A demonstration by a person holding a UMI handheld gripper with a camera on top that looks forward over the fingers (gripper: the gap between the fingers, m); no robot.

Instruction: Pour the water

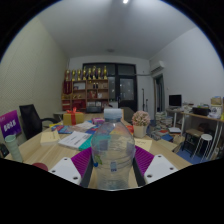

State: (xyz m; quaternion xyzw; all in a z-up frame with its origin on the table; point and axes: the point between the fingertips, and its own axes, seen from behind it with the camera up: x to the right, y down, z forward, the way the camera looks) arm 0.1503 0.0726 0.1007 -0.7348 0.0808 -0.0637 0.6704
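We hold the bottle (112,150) clamped between both pads (84,160) of the gripper (113,165), upright and capped. Beyond the bottle lies a cluttered table (60,150). No cup shows; pouring hasn't begun, we judge.

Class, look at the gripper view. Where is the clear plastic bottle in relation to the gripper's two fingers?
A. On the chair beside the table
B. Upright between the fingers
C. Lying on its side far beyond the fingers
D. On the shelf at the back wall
B: the bottle stands upright, white cap on top, between the gripper fingers, the pink pads flanking its sides above the table.
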